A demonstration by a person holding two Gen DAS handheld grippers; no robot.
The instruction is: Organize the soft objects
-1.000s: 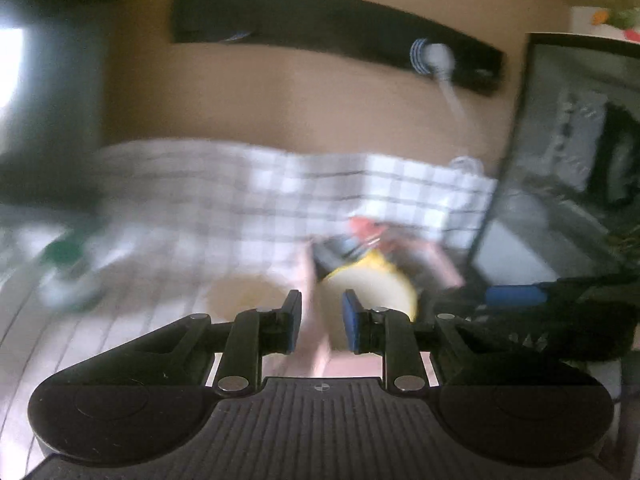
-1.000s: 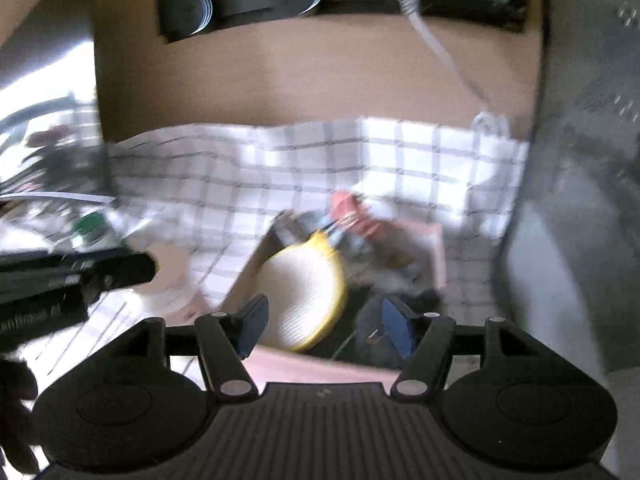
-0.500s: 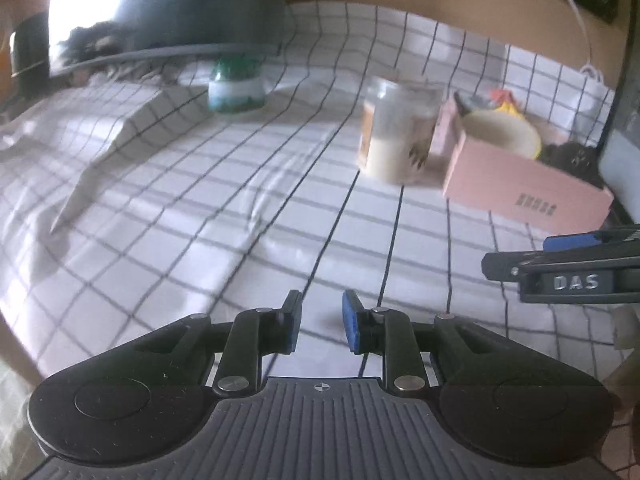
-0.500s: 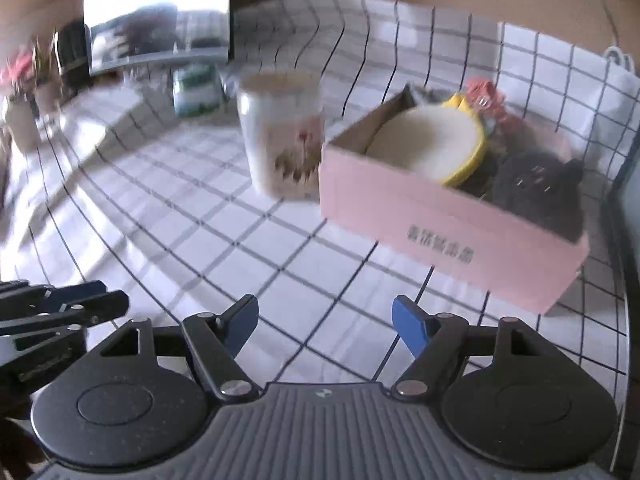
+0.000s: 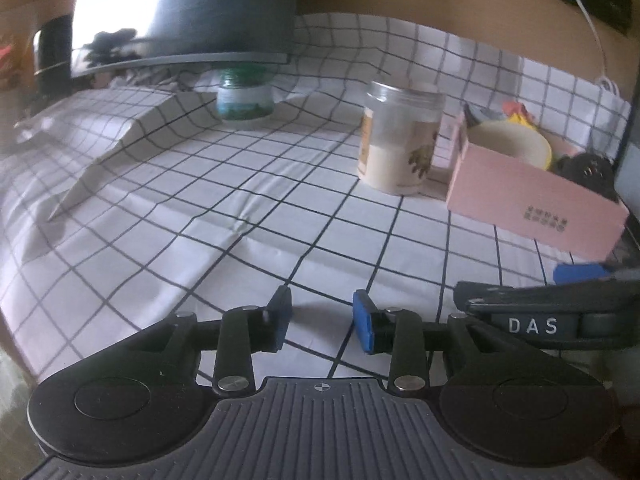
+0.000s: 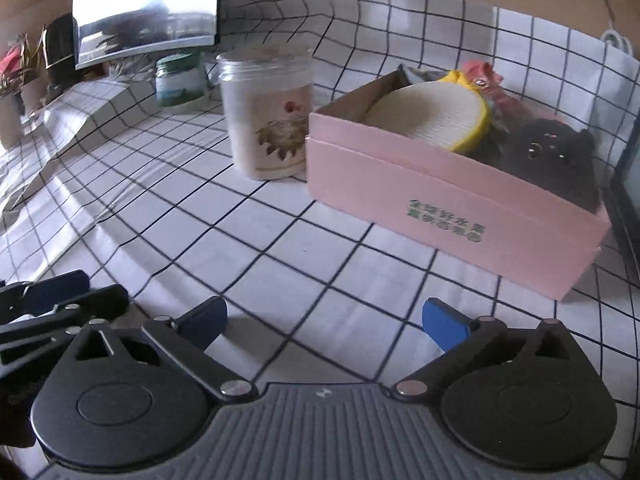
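A pink box [image 6: 452, 208] stands on the checked cloth at the right and holds soft things: a cream and yellow round pad [image 6: 432, 116], a black plush toy [image 6: 552, 156] and a red piece [image 6: 484, 76] behind them. The box also shows in the left wrist view [image 5: 532, 204]. My right gripper [image 6: 324, 320] is wide open and empty, low over the cloth in front of the box. My left gripper [image 5: 322, 320] is open with a narrow gap and empty, left of the right gripper's arm [image 5: 560, 316].
A clear jar [image 6: 268, 116] with a leaf label stands just left of the box. A small green jar [image 6: 180, 80] sits behind it under a monitor [image 6: 148, 8]. The cloth [image 5: 200, 200] rises in a fold at the left. A white cable [image 5: 592, 36] hangs on the back wall.
Both grippers have pulled back from the box and lowered toward the cloth. The left jaws have opened a little wider than half a second ago. The right jaws stay wide open.
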